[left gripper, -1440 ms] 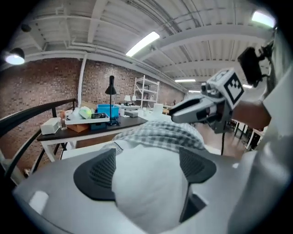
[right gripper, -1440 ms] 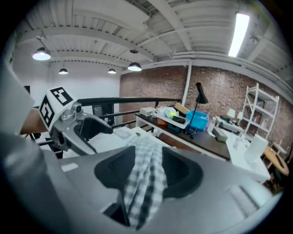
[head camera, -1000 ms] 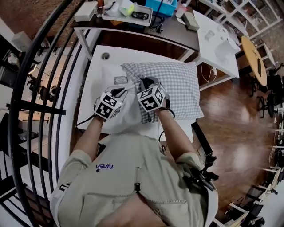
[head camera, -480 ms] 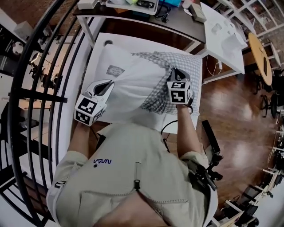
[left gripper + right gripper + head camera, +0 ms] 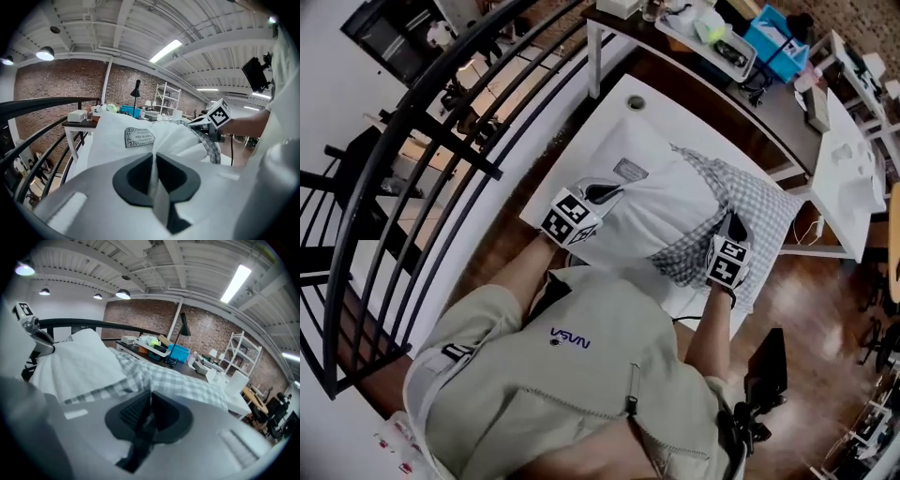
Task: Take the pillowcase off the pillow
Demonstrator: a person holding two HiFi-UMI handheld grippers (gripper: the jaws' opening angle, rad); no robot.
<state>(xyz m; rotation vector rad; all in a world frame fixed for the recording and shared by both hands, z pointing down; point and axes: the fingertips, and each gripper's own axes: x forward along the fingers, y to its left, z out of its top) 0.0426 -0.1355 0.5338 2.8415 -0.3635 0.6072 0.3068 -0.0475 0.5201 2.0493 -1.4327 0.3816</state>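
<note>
A white pillow (image 5: 642, 202) lies on the white table (image 5: 614, 117), its left part bare and its right part inside the grey checked pillowcase (image 5: 750, 211). My left gripper (image 5: 602, 194) is shut on the pillow's white near corner (image 5: 153, 161); a printed label (image 5: 139, 137) shows on the pillow beyond it. My right gripper (image 5: 732, 228) is shut on the pillowcase's open edge (image 5: 150, 401). In the right gripper view the checked cloth (image 5: 187, 383) stretches away, with the bare pillow (image 5: 79, 364) to its left. The two grippers are held well apart.
A dark desk (image 5: 759, 89) with a blue box (image 5: 773, 33) and a tray stands beyond the table. A black railing (image 5: 441, 141) runs along the left. Another white table (image 5: 848, 178) stands at the right on the wooden floor.
The grippers, close together a second ago, have spread apart. The left one has drawn the white pillow out to the left, the right one holds the case edge, and more bare pillow shows.
</note>
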